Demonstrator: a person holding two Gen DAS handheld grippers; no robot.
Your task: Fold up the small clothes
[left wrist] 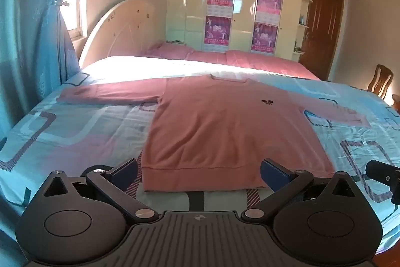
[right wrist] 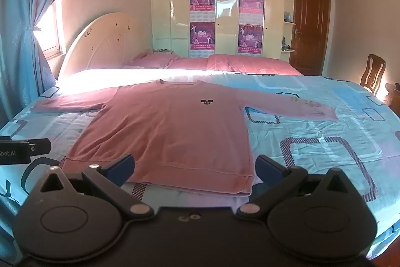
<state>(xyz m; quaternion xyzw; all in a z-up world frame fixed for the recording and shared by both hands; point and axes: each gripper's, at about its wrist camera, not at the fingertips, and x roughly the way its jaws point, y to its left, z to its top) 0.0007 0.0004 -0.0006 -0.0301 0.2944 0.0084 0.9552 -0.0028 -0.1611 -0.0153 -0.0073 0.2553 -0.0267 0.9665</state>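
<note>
Sweater (left wrist: 225, 131) lies flat ahead of both wide-open, empty tools, left (left wrist: 200, 173) and right (right wrist: 195, 170).

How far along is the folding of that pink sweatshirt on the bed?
Done: the pink sweatshirt lies flat, front up, both sleeves spread out on the bedspread. In hand: nothing; the left gripper and right gripper hover open near its hem, one toward each bottom corner. Left: every fold, sleeves and body; no crease is made yet.
</note>
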